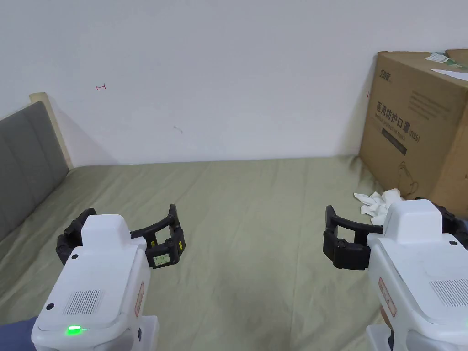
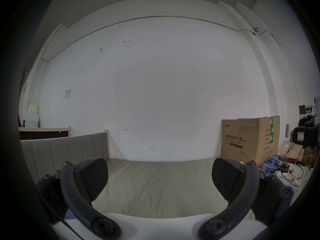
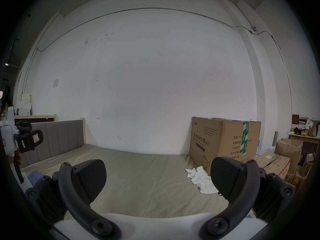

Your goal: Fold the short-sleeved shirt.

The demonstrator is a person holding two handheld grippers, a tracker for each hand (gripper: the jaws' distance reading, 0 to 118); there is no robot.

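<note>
Head view: both grippers held level over the bed sheet (image 1: 247, 237), side by side and well apart, likely a ready pose before any folding. Left gripper (image 1: 119, 235) has jaws spread wide, nothing between them, not touching the sheet as far as I can tell. Right gripper (image 1: 388, 233) also looks spread wide and empty, though its far jaw is partly hidden by the white body. A crumpled white cloth (image 1: 377, 203) lies at the foot of the cardboard box (image 1: 416, 128), just ahead of the right gripper; probably the shirt, too bunched to confirm sleeves. Grey headboard (image 1: 27, 160) at far left.

Left gripper view: jaws wide apart, bare sheet between them, gripping nothing. Box (image 2: 249, 139) to the right, with a blue cloth and cables on the floor beyond it. The other gripper (image 2: 304, 136) shows at the right edge.

Right gripper view: jaws wide, empty. White cloth (image 3: 200, 179) lies on the sheet just beside the right-hand jaw pad, against the box (image 3: 223, 139); contact with the pad unclear. Nothing laid flat, so folding looks not yet started; the right gripper seems best placed to fetch the cloth.
</note>
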